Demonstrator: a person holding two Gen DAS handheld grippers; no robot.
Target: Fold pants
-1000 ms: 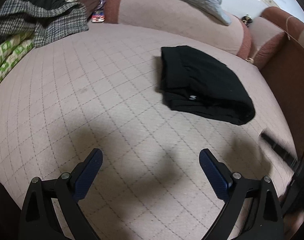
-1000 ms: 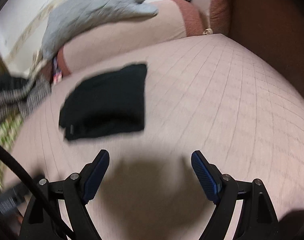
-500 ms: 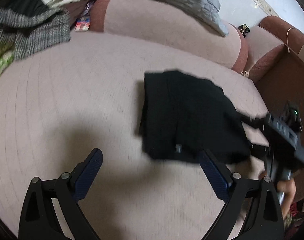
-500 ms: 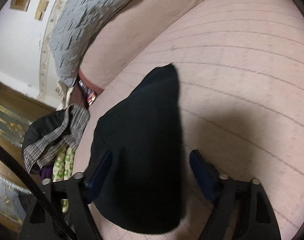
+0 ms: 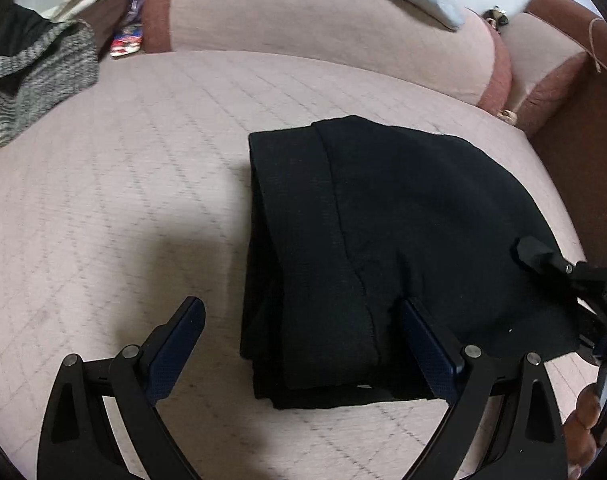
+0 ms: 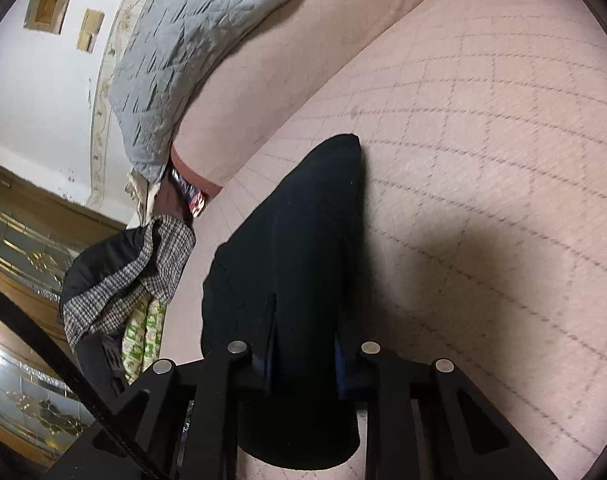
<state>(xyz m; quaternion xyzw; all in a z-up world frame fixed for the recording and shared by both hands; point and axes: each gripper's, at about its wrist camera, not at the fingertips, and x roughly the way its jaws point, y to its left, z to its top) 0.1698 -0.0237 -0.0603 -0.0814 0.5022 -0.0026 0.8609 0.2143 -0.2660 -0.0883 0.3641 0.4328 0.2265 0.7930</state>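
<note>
The black pants [image 5: 383,240] lie folded into a thick rectangle on the pink quilted sofa seat [image 5: 123,200]. My left gripper [image 5: 303,320] is open, its jaws spread around the near left corner of the bundle, the right finger [image 5: 423,344] resting on the cloth. In the right wrist view my right gripper [image 6: 303,356] is shut on the near edge of the pants [image 6: 291,240], which bunch up between its jaws. The right gripper also shows at the right edge of the left wrist view [image 5: 543,258].
A pile of clothes, with a grey houndstooth garment [image 5: 39,76] on top, lies at the seat's far left. A grey quilted blanket [image 6: 191,48] drapes over the sofa backrest [image 5: 323,32]. The sofa armrest [image 5: 551,76] and dark wood stand at the right.
Both grippers have moved in to the pants. The right gripper has closed on the pants' edge; half a second ago it was open. The left gripper stays open, now around the bundle's corner.
</note>
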